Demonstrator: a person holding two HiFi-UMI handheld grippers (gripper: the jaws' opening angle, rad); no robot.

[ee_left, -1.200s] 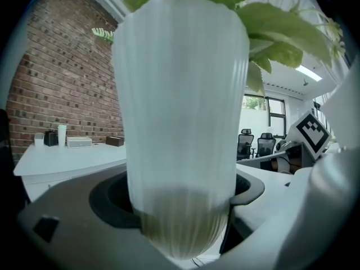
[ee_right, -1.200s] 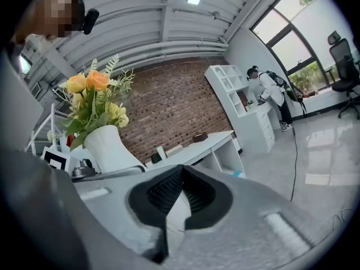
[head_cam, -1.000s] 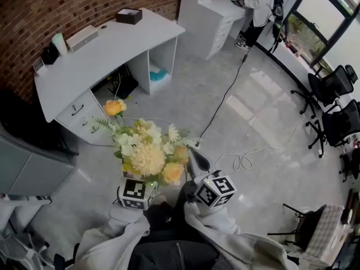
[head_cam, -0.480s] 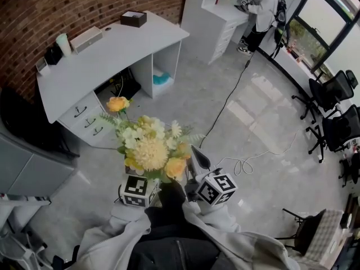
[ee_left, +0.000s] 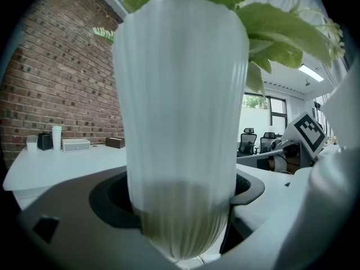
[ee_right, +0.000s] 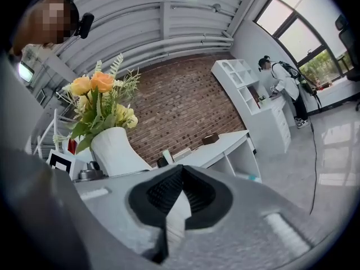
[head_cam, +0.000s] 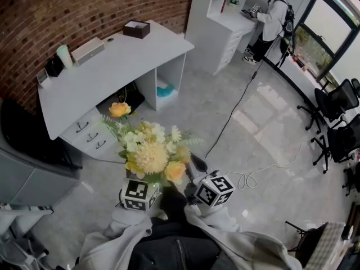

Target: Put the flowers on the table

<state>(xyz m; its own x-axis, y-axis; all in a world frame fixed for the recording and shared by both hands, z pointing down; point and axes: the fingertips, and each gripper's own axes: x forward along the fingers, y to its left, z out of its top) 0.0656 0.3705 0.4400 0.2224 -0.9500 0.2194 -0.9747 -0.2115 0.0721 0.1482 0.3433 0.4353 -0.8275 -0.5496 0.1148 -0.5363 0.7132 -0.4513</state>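
A bouquet of yellow, orange and white flowers [head_cam: 151,153] stands in a white ribbed vase [ee_left: 183,134]. My left gripper [ee_left: 180,207] is shut on the vase's lower body and holds it upright in the air above the floor. In the head view the blooms hide the vase and the jaws of the left gripper [head_cam: 147,180]. My right gripper [head_cam: 195,166] is just right of the bouquet, shut with nothing between its jaws [ee_right: 180,193]; it sees the vase [ee_right: 115,151] on its left. The white curved desk [head_cam: 107,66] lies ahead to the left.
On the desk are a dark box [head_cam: 136,29], a white box [head_cam: 89,49], a cup [head_cam: 65,55] and a dark item [head_cam: 54,66]. A cable [head_cam: 236,106] runs across the grey floor. A person [head_cam: 275,18] stands at a far white cabinet. Office chairs [head_cam: 337,117] are at right.
The desk has slid slightly down and right in the head view and looks a little nearer. Both grippers and the vase keep the same pose.
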